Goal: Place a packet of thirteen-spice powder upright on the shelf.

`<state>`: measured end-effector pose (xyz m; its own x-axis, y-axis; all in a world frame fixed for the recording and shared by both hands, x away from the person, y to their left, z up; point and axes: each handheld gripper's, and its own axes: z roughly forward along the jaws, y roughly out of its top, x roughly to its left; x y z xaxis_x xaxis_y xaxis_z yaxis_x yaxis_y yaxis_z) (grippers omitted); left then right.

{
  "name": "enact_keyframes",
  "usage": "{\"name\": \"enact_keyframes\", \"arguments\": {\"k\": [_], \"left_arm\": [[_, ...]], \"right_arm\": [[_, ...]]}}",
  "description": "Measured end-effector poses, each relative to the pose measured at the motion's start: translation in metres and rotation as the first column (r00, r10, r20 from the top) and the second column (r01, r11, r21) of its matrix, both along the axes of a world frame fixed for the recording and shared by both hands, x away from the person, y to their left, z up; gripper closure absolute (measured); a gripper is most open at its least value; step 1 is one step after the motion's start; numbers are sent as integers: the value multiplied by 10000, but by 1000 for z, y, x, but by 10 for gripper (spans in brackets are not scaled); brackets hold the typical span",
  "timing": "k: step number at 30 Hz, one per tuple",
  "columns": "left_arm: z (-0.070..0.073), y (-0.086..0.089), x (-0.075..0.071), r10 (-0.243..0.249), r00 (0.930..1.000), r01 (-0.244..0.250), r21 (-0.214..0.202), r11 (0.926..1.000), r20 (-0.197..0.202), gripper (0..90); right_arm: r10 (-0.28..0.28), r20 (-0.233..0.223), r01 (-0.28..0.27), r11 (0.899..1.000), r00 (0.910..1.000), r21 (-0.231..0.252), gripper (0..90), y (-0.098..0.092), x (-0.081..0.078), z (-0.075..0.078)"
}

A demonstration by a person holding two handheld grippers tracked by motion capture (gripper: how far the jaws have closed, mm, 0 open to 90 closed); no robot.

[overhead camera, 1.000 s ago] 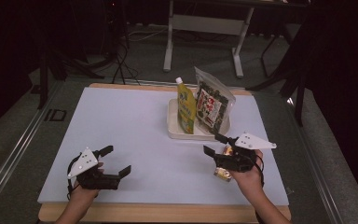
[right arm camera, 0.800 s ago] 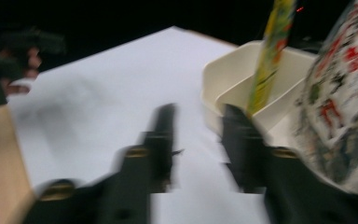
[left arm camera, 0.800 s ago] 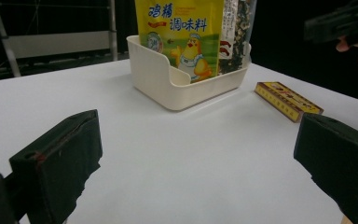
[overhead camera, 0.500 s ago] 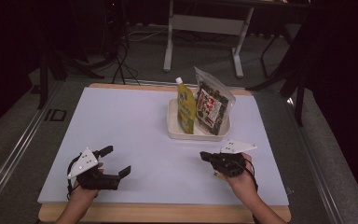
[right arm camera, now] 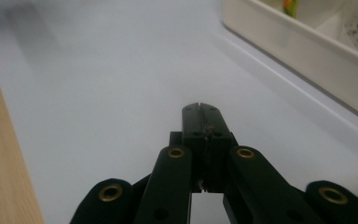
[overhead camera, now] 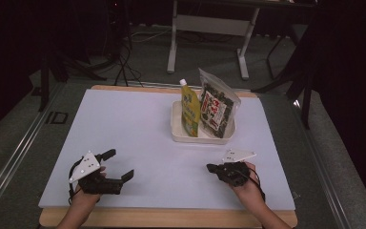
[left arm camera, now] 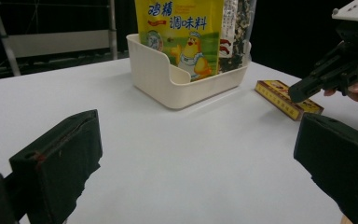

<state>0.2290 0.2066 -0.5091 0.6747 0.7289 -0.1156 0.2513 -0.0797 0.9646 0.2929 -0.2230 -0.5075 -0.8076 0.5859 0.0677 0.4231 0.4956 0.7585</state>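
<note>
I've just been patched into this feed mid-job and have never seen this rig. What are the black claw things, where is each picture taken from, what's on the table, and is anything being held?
No robot here: a person holds a two-jaw gripper in each hand. The high view looks down on the table; the other two cameras ride on the grippers. The left gripper is open and empty. The right gripper is shut on nothing. A cream tray holds a yellow seasoning pouch and a dark snack bag, both standing. A small flat box lies on the table near the right gripper.
</note>
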Motion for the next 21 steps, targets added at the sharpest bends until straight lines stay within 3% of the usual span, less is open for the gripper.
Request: {"name": "enact_keyframes", "arguments": {"k": [18, 21], "left_arm": [[0, 1, 1, -17, 10000, 17, -85, 10000, -36, 12], [1, 1, 1, 16, 10000, -17, -129, 9999, -21, 12]], "right_arm": [[-485, -786, 389, 9922, 9957, -1188, 900, -13, 16, -27], [-487, -744, 393, 9916, 9960, -1235, 900, -15, 14, -24]]}}
